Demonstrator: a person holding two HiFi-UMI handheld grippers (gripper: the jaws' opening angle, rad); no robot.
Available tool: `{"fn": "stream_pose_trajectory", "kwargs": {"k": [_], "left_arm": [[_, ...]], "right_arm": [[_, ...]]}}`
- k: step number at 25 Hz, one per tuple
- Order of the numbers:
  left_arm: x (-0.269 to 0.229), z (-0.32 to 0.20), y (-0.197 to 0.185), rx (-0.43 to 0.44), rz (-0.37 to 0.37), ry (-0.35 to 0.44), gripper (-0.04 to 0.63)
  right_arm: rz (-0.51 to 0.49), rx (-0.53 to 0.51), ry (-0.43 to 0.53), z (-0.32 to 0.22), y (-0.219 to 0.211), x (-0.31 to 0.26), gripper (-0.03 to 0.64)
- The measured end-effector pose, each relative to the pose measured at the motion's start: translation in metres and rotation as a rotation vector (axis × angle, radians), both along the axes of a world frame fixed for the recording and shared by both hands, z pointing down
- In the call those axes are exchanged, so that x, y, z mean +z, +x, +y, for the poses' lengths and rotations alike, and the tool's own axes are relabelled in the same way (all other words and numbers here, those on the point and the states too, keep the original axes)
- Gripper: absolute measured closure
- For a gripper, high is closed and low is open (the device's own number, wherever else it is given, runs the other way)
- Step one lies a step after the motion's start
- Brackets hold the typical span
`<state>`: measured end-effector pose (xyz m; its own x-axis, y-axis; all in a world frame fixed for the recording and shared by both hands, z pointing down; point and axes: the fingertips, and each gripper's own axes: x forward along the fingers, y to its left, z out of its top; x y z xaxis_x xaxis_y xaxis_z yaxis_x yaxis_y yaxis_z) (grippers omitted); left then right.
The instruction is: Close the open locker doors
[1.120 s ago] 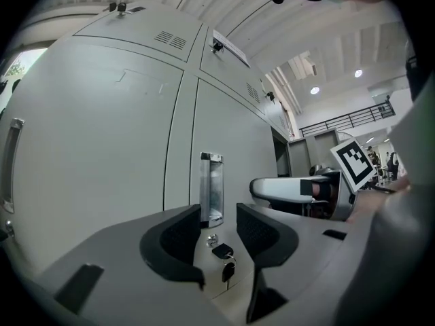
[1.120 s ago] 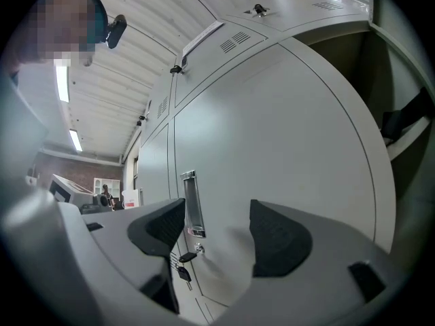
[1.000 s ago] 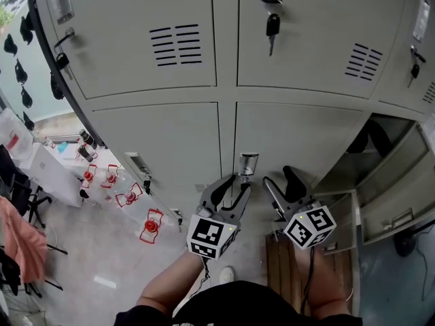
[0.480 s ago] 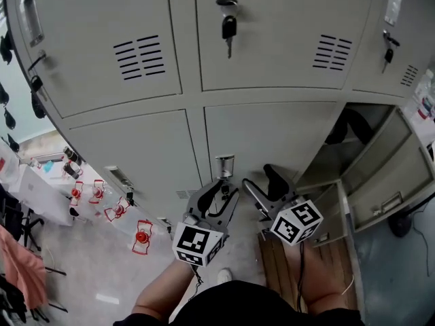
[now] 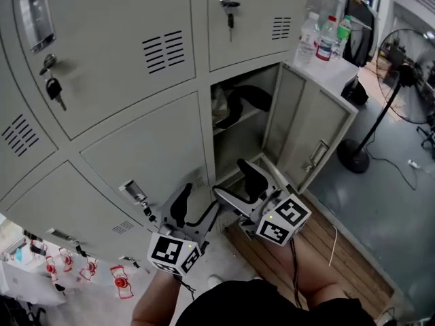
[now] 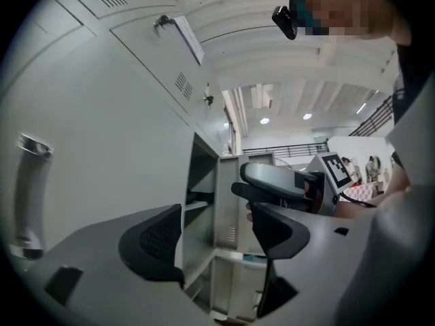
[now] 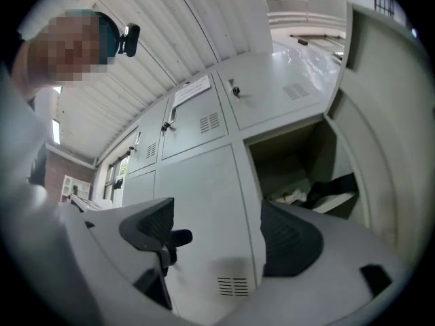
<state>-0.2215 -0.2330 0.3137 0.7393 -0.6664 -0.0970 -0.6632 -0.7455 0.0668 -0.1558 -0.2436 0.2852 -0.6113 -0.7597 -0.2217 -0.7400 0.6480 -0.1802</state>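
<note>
In the open locker (image 5: 269,85), the dark thing (image 5: 246,99) on its shelf (image 5: 232,122) is too shadowed to identify.

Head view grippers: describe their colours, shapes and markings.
Both the left gripper and right gripper are grey, with curved fingers padded in ribbed black. Each ends in a white cube printed with black square markers. A thin black cable trails from the right one.

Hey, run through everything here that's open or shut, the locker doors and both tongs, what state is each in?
Locker door at right, swung open, dark item inside.
Locker door above it, shut, key in its lock.
Left tongs, open, jaws just widened, nothing between them.
Right tongs, open, jaws just widened, nothing between them.
</note>
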Motion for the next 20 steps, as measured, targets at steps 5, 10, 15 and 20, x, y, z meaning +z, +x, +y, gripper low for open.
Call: {"fn": "stream_pose_trajectory", "kwargs": {"k": [5,10,15,20], "left_arm": [[-0.011,0.027,0.09,0.195,0.012,0.013,0.25],[-0.011,0.061,0.174,0.349,0.013,0.011,0.25],[-0.011,0.089,0.225,0.425,0.0,0.009,0.25],[-0.005,0.102,0.248,0.422,-0.015,0.001,0.25]], "right_arm": [[0.019,0.184,0.041,0.05,0.09,-0.023,0.218],[0.027,0.346,0.036,0.095,0.176,-0.027,0.225],[0.027,0.425,0.007,0.118,0.231,-0.018,0.236],[0.015,0.422,-0.051,0.114,0.262,0.006,0.245]]}}
